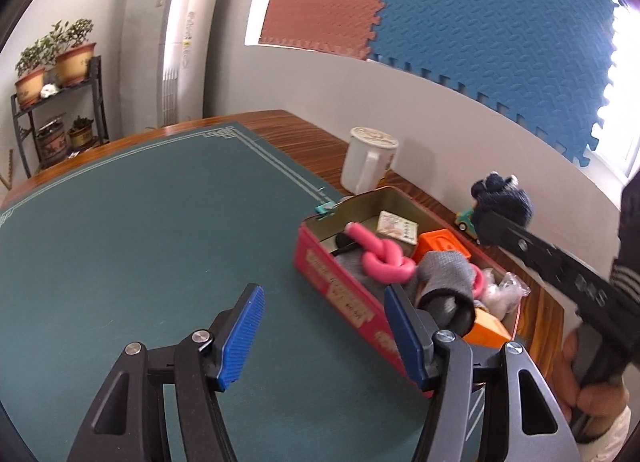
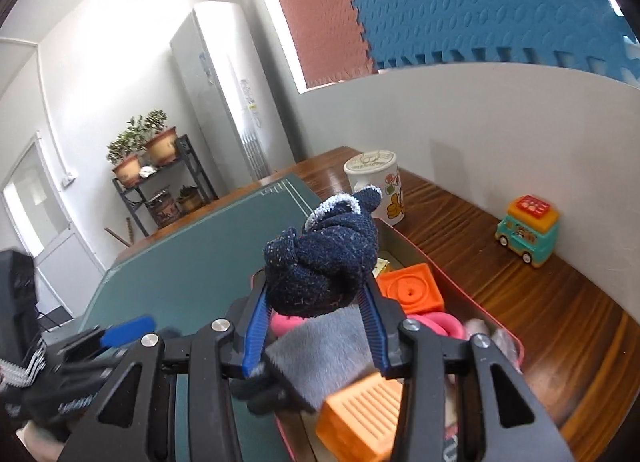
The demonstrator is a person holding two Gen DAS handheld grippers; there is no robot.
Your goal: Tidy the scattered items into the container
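The right gripper (image 2: 316, 314) is clamping a knotted navy sock (image 2: 322, 262) above the red tin (image 1: 340, 290), which is sitting at the green mat's (image 1: 140, 230) three o'clock edge. The left gripper (image 1: 324, 330) is hovering wide open and empty over the mat, at the tin's nine o'clock.

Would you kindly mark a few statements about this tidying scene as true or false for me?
1. The right gripper holds a knotted navy sock. True.
2. The left gripper grips the pink foam knot. False: it is open and empty; the knot lies in the red tin.
3. The toy bus sits inside the tin. False: it stands on the wooden table beside the wall.
4. A white mug stands beyond the tin. True.
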